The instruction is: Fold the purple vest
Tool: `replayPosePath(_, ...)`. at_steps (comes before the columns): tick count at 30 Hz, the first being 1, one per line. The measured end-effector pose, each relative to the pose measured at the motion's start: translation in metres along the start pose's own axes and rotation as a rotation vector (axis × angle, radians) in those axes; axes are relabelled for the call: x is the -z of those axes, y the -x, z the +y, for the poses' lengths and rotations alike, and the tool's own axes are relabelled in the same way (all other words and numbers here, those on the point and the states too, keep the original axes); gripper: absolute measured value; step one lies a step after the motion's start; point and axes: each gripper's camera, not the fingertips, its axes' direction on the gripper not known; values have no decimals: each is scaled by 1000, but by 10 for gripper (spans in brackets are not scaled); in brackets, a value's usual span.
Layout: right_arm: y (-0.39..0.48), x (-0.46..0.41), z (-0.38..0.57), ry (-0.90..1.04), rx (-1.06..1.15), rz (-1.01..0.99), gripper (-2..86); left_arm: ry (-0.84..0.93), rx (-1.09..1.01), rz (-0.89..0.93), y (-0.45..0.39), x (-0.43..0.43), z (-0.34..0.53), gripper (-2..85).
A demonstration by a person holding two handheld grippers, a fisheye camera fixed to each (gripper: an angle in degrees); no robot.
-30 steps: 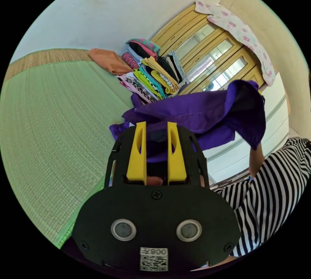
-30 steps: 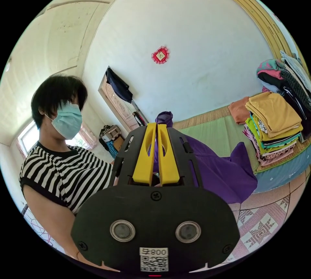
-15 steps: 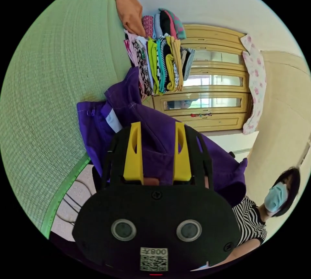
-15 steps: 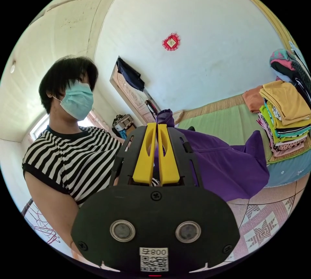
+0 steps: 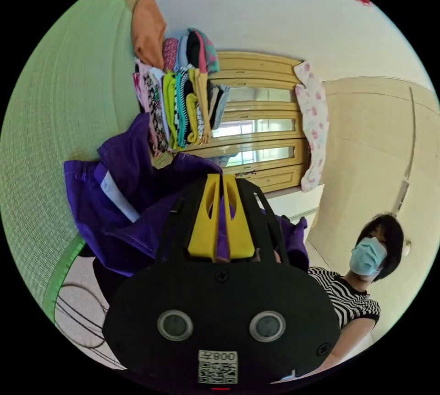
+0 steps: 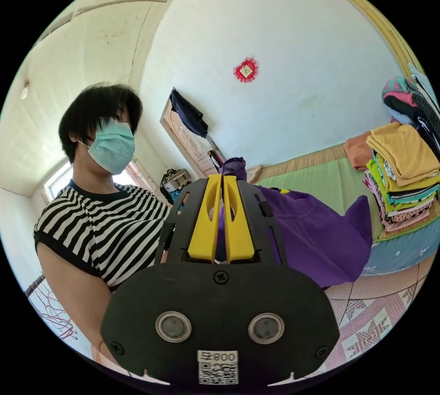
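Purple vest (image 5: 137,211) cloth hangs bunched in the left gripper view, partly over the edge of a green woven mat (image 5: 55,129), and the left hand-held gripper (image 5: 222,184) has its yellow jaws pressed together on a fold of it. Beside the vest a stack of folded clothes (image 5: 183,106) sits on the mat, with an orange garment (image 5: 147,30) next to it by the white wall. A wooden-framed window (image 5: 261,129) has a flowered cloth (image 5: 314,124) draped on it. A person in a striped shirt (image 5: 346,298) stands nearby.

In the right gripper view the right hand-held gripper (image 6: 222,184) pinches the vest (image 6: 311,239), which trails toward the mat (image 6: 316,184). The clothes stack (image 6: 403,175) rests at the mat's edge, above a patterned tiled floor (image 6: 371,321). A red ornament (image 6: 246,69) hangs on the white wall.
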Motion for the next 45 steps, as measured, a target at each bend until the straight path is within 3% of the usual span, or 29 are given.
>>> replayPosePath(13, 53, 16, -48, -218, 266, 9, 2, -358, -586, 114, -271, 226, 94, 5)
replayPosePath(21, 98, -3, -89, -303, 412, -7, 2, -449, -991, -30, -448, 300, 205, 5)
replayPosePath(27, 126, -45, -112, -316, 489, -40, 2, -545, -1201, -166, -521, 334, 282, 5)
replayPosePath(33, 131, -115, -131, -299, 516, -32, 2, -618, -1302, -348, -541, 361, 321, 5)
replayPosePath(37, 112, -187, -153, -265, 487, -13, 2, -655, -1257, -429, -522, 383, 304, 5)
replayPosePath(45, 16, -392, -233, -111, 347, 121, 2, -708, -1034, -692, -408, 438, 163, 6)
